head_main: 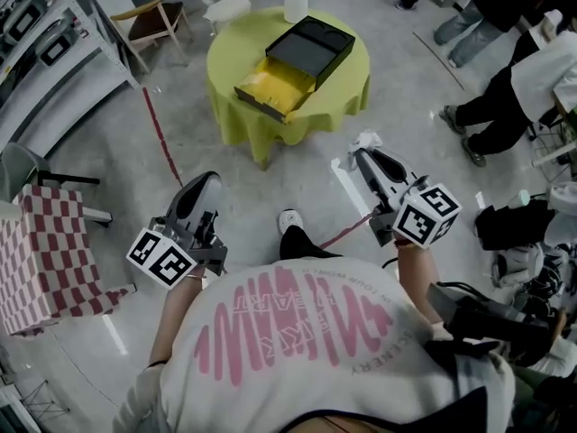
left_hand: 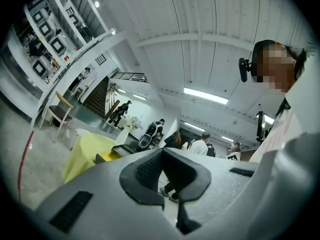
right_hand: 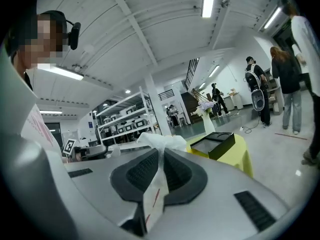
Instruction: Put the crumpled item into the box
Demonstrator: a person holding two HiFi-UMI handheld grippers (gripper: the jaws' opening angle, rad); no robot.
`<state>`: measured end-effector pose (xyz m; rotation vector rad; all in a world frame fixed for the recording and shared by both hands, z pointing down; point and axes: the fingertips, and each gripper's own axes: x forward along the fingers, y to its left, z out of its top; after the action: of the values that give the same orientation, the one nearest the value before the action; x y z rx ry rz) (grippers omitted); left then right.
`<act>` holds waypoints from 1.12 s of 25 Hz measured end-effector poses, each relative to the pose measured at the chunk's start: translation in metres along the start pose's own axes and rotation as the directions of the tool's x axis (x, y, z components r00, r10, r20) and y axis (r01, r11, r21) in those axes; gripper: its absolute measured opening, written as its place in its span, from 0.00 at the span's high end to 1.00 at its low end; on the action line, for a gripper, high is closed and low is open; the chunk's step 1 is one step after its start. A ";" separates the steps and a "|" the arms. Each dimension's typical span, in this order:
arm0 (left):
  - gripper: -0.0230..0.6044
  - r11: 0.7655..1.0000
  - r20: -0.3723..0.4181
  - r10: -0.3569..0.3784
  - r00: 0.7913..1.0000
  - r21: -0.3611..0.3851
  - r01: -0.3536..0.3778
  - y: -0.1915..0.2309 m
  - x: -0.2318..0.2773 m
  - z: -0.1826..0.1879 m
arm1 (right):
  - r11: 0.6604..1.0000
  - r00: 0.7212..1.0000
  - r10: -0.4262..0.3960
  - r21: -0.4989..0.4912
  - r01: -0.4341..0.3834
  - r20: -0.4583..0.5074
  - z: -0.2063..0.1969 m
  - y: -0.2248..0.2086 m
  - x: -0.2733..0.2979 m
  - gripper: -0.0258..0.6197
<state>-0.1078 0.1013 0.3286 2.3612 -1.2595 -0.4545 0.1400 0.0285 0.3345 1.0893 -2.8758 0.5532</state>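
Round table (head_main: 347, 84), yellow-green cloth: ahead of person, well apart from both grippers.
Box (head_main: 293, 66): on table, open, yellow interior showing, black part behind.
Left gripper (head_main: 209, 186): over floor, jaws pressed together, nothing between.
Right gripper (head_main: 363, 154): jaws pinching crumpled item (head_main: 367, 140). Item white, bunched past tips, well apart from box.
2 grippers point toward table.

Your white shirt (head_main: 297, 332) carries pink lettering, upside down in the head view and too warped to read surely. The cubes on your left gripper (head_main: 209, 186) and right gripper (head_main: 368, 154) show only black-and-white square patterns.
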 end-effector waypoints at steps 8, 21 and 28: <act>0.95 0.998 0.043 0.053 0.998 0.014 -0.054 0.036 0.048 0.039 | 0.996 0.996 0.082 -0.019 -0.083 -0.020 0.038 -0.032 0.068 0.91; 0.95 0.992 0.038 0.127 0.991 -0.005 -0.127 0.093 0.128 0.050 | 0.982 0.976 0.188 -0.014 -0.191 -0.112 0.054 -0.089 0.165 0.91; 0.95 0.985 0.049 0.173 0.984 -0.003 -0.173 0.123 0.156 0.051 | 0.973 0.964 0.229 0.009 -0.230 -0.136 0.055 -0.123 0.215 0.91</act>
<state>-0.1351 -0.1016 0.3337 2.2290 -1.4734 -0.4583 0.0630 -0.2123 0.3522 0.6891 -2.8968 0.5995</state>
